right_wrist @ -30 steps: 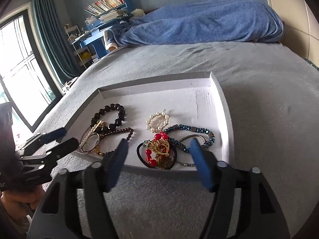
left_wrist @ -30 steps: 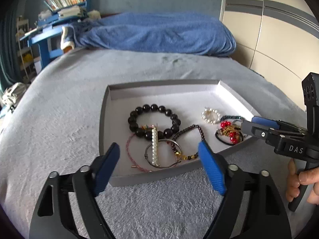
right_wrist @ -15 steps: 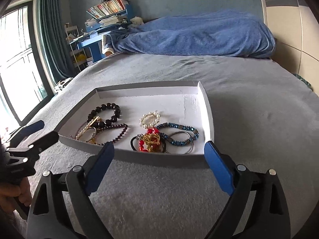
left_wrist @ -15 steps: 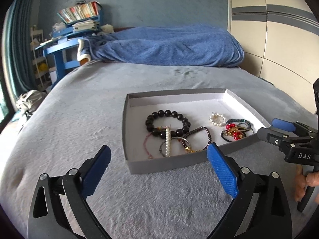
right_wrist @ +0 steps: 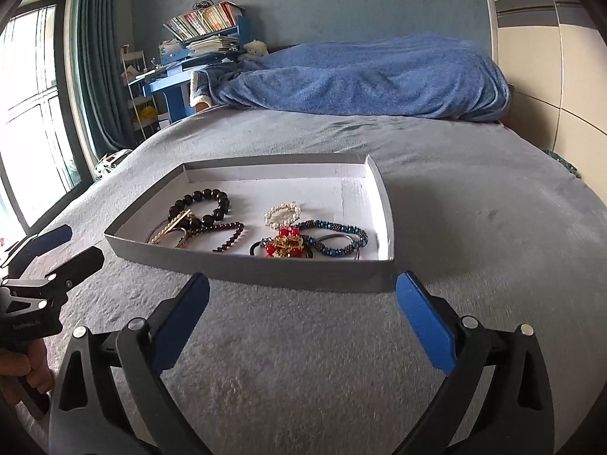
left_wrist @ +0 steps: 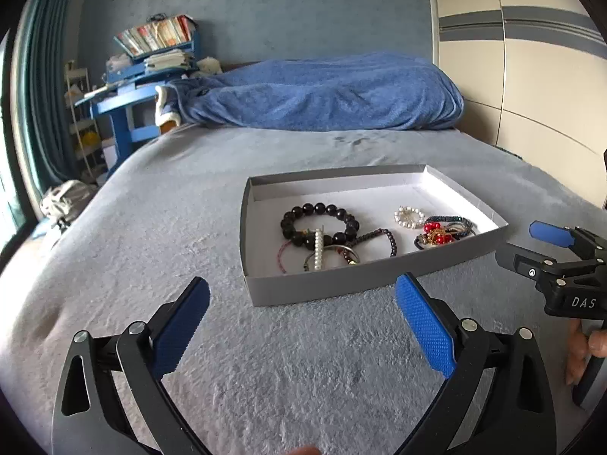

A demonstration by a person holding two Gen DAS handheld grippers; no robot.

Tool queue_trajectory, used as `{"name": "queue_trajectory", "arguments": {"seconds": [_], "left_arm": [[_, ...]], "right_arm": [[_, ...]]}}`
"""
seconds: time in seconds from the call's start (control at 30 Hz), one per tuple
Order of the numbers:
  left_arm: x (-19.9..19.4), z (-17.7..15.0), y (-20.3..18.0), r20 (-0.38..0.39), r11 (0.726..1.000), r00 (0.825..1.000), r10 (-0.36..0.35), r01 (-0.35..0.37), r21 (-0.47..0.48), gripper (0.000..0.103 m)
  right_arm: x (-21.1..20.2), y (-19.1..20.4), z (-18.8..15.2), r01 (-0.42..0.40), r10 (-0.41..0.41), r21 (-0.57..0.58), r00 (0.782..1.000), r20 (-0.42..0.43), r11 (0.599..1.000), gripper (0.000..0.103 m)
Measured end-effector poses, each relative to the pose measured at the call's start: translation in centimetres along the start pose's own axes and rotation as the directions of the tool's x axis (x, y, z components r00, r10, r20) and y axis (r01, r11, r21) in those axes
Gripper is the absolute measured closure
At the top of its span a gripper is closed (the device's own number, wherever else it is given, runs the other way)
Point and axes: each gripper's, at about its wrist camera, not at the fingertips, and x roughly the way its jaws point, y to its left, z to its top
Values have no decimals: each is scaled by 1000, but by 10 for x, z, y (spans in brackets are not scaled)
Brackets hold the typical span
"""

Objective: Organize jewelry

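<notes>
Grey tray (right_wrist: 265, 271) lies just beyond right claw (right_wrist: 302, 305)

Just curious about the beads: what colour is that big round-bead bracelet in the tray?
Black, glossy. The bracelet shows best in the left wrist view.

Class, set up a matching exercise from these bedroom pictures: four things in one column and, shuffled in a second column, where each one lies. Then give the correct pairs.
Things
1. black bead bracelet
2. pearl ring brooch
3. blue beaded bracelet
4. blue blanket

Places
A. heaped at the far end of the bed
B. in the tray, left part
C. in the tray, nearest its right wall
D. in the tray, middle, just behind the red and gold piece

Pairs: 1-B, 2-D, 3-C, 4-A
</notes>
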Motion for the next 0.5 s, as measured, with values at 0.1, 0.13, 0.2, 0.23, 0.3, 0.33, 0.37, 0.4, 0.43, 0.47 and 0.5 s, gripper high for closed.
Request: {"name": "queue_trajectory", "arguments": {"seconds": [0.1,0.13,0.2,0.23,0.3,0.33,0.37,0.4,0.43,0.47,0.5], "left_arm": [[-4,-1,-3,10,1000,1000,4,-4,7,5],[-4,-2,-3,9,1000,1000,6,-6,5,5],[-5,-4,-2,3,1000,1000,7,-7,-2,5],[-5,-5,-1,1,1000,1000,8,-8,-8,5],[-7,-6,0,3,1000,1000,11,-10,-17,5],[-7,-6,1,4,1000,1000,11,-11,-21,5],[-8,-7,1,4,1000,1000,9,-9,-25,5],[-8,-7,1,1,1000,1000,8,-8,-28,5],[-8,-8,2,-1,999,1000,8,-8,-31,5],[-8,-8,2,-2,999,1000,8,-8,-33,5],[-9,-9,2,-2,999,1000,8,-8,-35,5]], "right_arm": [[-3,1,-3,-2,2,0,1000,4,1000,6],[-4,1,-4,-4,4,1,1000,6,1000,6],[-5,0,-5,-4,4,4,1000,7,1000,6],[-5,0,-6,-3,3,6,1000,6,1000,6],[-6,0,-6,-1,1,7,1000,5,1000,6],[-6,0,-7,-2,2,8,1000,5,1000,6],[-7,0,-7,-1,1,7,1000,7,1000,6],[-7,0,-7,1,-1,7,1000,8,1000,6],[-7,0,-7,3,-3,6,1000,10,1000,6],[-8,1,-8,5,-5,6,1000,10,1000,6],[-8,1,-8,4,-4,5,1000,11,1000,6]]}}
